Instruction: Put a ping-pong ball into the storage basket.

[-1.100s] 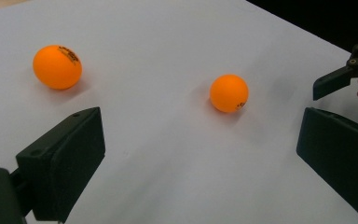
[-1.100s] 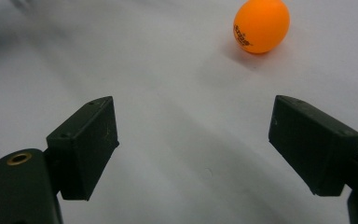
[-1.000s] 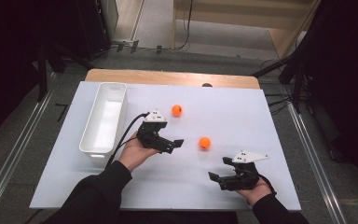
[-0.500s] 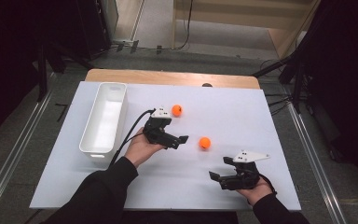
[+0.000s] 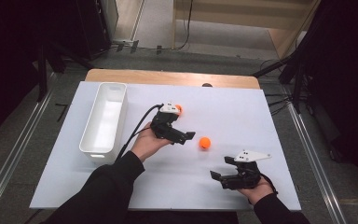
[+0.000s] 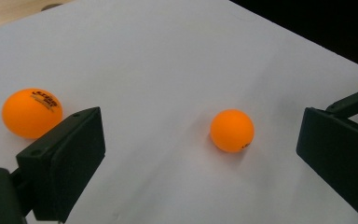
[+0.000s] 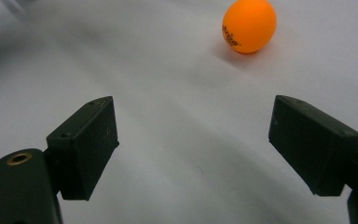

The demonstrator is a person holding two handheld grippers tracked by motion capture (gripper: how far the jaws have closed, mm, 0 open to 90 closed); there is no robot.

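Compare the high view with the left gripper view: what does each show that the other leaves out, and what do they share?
High view alone: the white bin at the left of the white sheet, the wooden table edge beyond, the person's forearms, and the right tool held low near the front edge, open and empty.

Left gripper view alone: the black print on the far ball and the inner faces of the left tool, whose jaws stand wide apart.

Shared: both orange balls, with the near ball lying ahead between the left tool's jaws, untouched.
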